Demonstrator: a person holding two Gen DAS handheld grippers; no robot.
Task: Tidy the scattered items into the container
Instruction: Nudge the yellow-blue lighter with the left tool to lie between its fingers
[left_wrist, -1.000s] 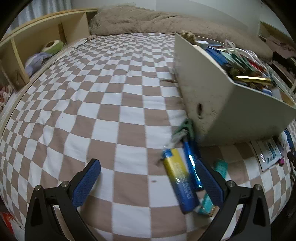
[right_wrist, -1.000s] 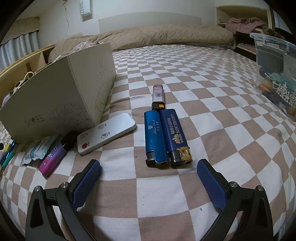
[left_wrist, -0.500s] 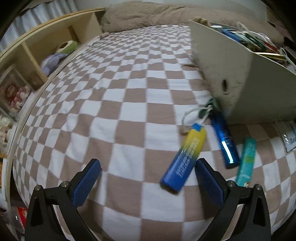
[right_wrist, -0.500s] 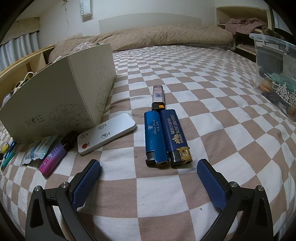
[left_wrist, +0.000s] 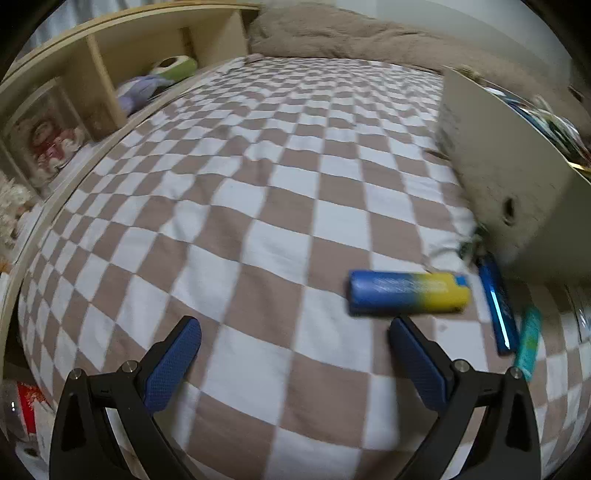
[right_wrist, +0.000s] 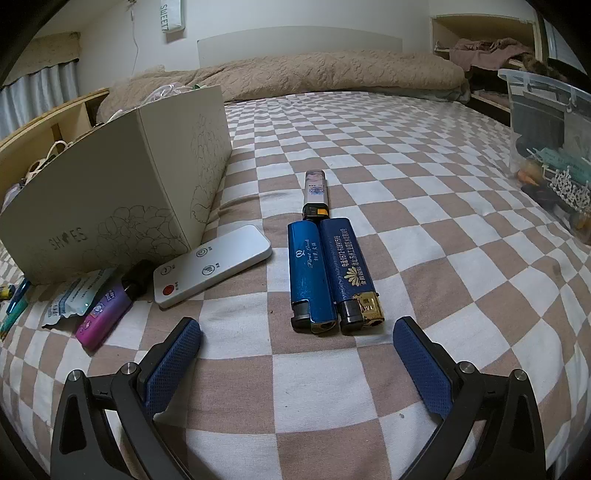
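In the left wrist view a blue-and-yellow lighter (left_wrist: 408, 292) lies crosswise on the checked bedspread, just beyond my open, empty left gripper (left_wrist: 293, 356). A blue lighter (left_wrist: 498, 308) and a teal item (left_wrist: 529, 341) lie right of it beside the cream shoebox (left_wrist: 509, 184), which is full of items. In the right wrist view two blue lighters (right_wrist: 312, 275) (right_wrist: 351, 273) lie side by side ahead of my open, empty right gripper (right_wrist: 295, 354). A clear lighter (right_wrist: 315, 194), a white remote (right_wrist: 212, 269), a purple lighter (right_wrist: 105, 314) and a sachet (right_wrist: 74, 295) lie near the shoebox (right_wrist: 122, 195).
A wooden shelf (left_wrist: 110, 66) with soft toys runs along the bed's left side. A clear plastic bin (right_wrist: 550, 144) with small items stands at the right. A beige duvet (right_wrist: 314, 74) lies across the far end.
The left gripper view has swung left and closer; the blue-and-yellow lighter has turned from lengthwise to crosswise. The right gripper has not moved.
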